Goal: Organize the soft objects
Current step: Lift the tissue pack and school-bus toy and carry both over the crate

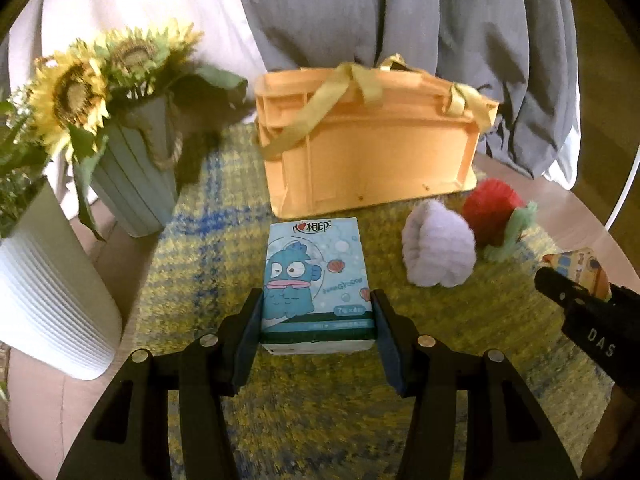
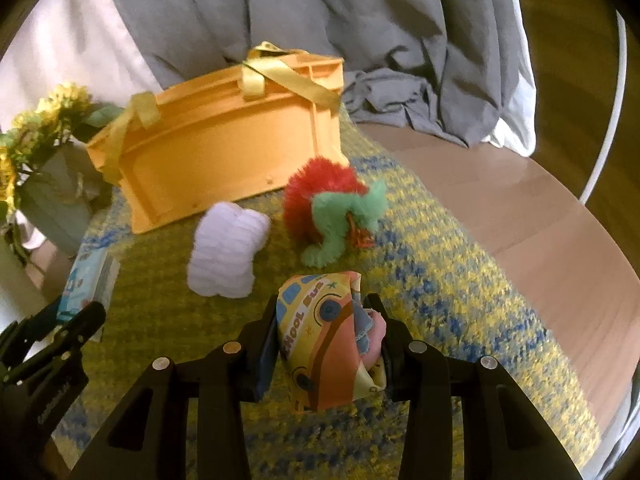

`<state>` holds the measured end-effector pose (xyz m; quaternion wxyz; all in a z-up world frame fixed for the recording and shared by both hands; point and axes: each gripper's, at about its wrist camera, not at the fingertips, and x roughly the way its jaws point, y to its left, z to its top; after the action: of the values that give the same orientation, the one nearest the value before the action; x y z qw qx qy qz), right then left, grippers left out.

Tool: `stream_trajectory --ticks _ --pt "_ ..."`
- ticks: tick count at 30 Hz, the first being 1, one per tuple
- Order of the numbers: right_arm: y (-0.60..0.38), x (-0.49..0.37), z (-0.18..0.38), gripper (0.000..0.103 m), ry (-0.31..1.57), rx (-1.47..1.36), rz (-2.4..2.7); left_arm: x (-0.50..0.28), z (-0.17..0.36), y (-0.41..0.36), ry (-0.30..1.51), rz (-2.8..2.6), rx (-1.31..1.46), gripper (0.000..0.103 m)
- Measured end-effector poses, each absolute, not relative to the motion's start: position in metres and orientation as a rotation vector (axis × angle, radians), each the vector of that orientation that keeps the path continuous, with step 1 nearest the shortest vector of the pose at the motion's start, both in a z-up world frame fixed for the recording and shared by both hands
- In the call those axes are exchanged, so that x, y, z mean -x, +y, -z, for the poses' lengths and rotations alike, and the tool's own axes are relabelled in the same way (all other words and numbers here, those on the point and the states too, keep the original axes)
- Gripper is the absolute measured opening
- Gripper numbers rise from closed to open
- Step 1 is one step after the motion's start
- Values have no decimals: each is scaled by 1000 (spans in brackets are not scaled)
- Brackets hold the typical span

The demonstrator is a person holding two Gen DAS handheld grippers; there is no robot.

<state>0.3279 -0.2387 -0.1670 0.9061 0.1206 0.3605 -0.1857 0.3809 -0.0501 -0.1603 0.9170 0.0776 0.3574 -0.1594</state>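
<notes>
The left gripper is closing its jaws on a blue tissue pack, one jaw pressing against each long side of the pack near its close end. The pack is lying flat on the yellow and blue mat that is covering the middle of the table.

The right gripper is holding a folded cloth printed with a school bus, its jaws squeezing the bundle from both sides just above the mat.

Beyond the tissue pack, an orange basket with yellow ribbon handles is sitting toward the far edge of the table. A white rolled towel is lying on the mat near the basket's right corner, and a red and green fuzzy toy is lying just beside the towel, close to the basket.

Along the left edge of the table, sunflowers are standing in a pale green pot, with a white ribbed pot nearer. Grey curtains are hanging behind the table.
</notes>
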Motion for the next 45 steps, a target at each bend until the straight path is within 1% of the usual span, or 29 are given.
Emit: stream_trajectory --ticks 22,36,45 --pt "-252 -306 96 41 570 -185 168 -341 94 -72 601 251 -85 51" --pt "-274 -314 57 41 482 -182 88 -339 58 -92 489 225 -74 51" --pt "-277 -327 38 41 426 -159 59 -354 43 -98 460 235 -65 51"
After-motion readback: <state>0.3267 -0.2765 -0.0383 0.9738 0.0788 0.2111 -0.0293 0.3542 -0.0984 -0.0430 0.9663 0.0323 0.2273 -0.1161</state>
